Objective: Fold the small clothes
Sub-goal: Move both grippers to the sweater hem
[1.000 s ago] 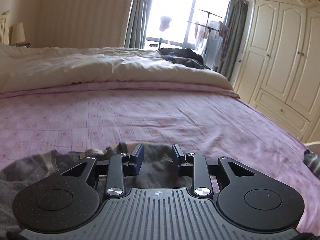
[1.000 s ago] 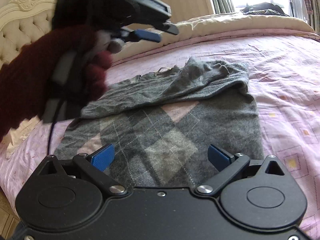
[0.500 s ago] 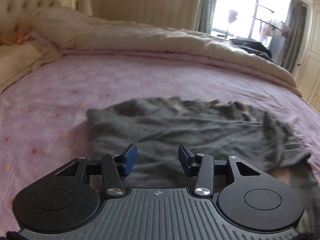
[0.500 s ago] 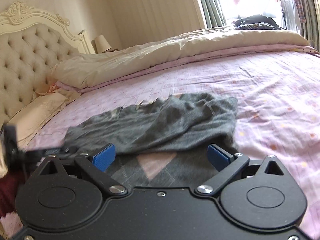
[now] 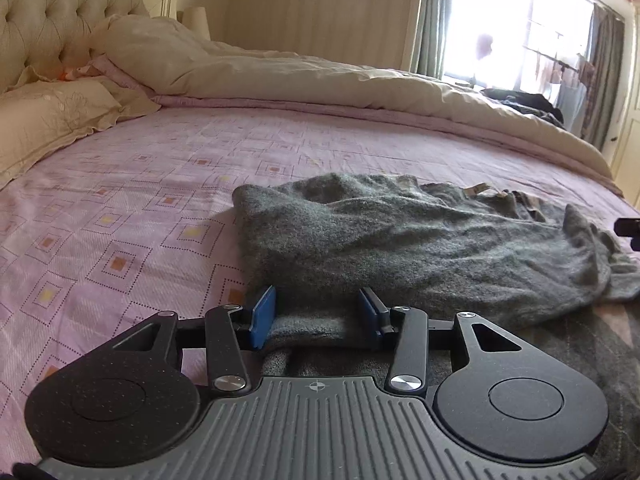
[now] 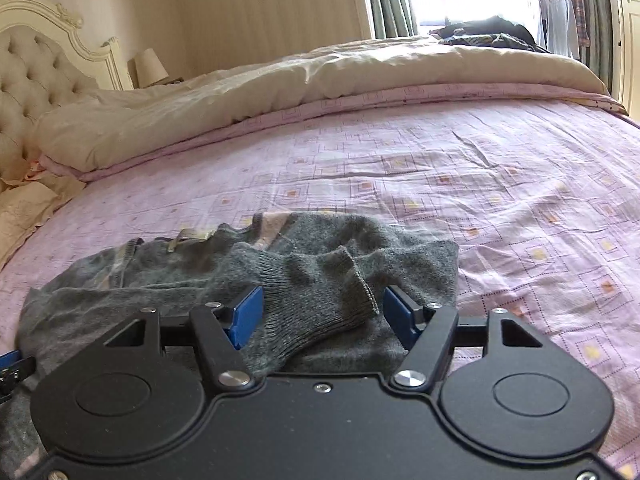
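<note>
The grey sweater (image 5: 420, 240) lies rumpled on the pink bedspread (image 5: 160, 184). Left gripper (image 5: 316, 316) – half open, a fold between its pads. Right gripper (image 6: 324, 314) – jaws just closing, wider, astride the sleeve cuff (image 6: 352, 284), not yet pressing.

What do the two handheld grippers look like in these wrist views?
Both have matte black linkage arms with silver pivot screws, two round black discs at the base and blue pads on the fingers. The left gripper has a grey ribbed base plate with a small crosshair mark; the right gripper has a smooth black one.
</note>
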The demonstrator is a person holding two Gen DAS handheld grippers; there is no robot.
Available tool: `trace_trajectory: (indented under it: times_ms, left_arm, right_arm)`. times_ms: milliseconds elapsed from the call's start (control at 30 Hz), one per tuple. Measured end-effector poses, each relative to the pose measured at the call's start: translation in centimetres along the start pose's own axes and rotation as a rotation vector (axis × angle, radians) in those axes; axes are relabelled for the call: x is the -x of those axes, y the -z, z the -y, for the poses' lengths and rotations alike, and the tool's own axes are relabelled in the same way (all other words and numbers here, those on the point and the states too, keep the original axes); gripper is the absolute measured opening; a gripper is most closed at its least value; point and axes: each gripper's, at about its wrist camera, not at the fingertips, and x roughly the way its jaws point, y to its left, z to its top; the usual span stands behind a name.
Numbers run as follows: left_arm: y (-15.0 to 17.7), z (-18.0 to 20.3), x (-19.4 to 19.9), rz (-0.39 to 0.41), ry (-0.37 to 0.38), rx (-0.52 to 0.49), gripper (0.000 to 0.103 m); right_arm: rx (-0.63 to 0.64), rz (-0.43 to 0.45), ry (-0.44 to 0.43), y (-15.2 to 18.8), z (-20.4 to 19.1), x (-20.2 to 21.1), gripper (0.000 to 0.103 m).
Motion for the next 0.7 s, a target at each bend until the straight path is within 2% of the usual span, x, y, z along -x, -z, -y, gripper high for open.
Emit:
trace_trajectory:
  times_ms: [67, 100, 133, 300, 433, 500, 567, 633, 700]
  left_arm:
    - [0.2, 0.1, -0.1, -0.003, -0.011, -0.015, 0.044]
    - [0.2, 0.1, -0.1, -0.003, -0.010, -0.014, 0.044]
    - [0.2, 0.0, -0.1, -0.002, -0.006, -0.009, 0.044]
    - [0.3, -0.1, -0.1, -0.002, -0.005, -0.009, 0.044]
    - [0.2, -0.2, -0.1, -0.002, 0.004, 0.002, 0.044]
    - [0.2, -0.1, -0.1, -0.002, 0.003, 0.001, 0.044]
    - [0.2, 0.0, -0.1, -0.003, -0.001, -0.003, 0.044]
    - [0.2, 0.0, -0.1, -0.004, -0.003, -0.009, 0.044]
    - [0.1, 0.0, -0.1, -0.007, -0.001, -0.012, 0.044]
  right_arm:
    - [-0.013, -0.033, 0.015, 0.0, 0.2, -1.1, 0.050]
    - [-0.017, -0.048, 0.022, 0.0, 0.3, -1.3, 0.027]
    - [-0.020, -0.051, 0.015, 0.0, 0.3, -1.2, 0.018]
    - [-0.028, 0.041, 0.033, 0.0, 0.1, 2.9, 0.018]
    - [-0.019, -0.022, 0.065, 0.9, 0.9, 3.0, 0.020]
    - [-0.022, -0.067, 0.073, 1.6, 1.5, 2.1, 0.028]
    - [-0.045, -0.054, 0.070, 2.1, 1.9, 2.4, 0.031]
    - [-0.053, -0.040, 0.076, 2.0, 2.0, 3.5, 0.051]
    - [-0.058, -0.018, 0.065, 1.9, 2.1, 5.2, 0.058]
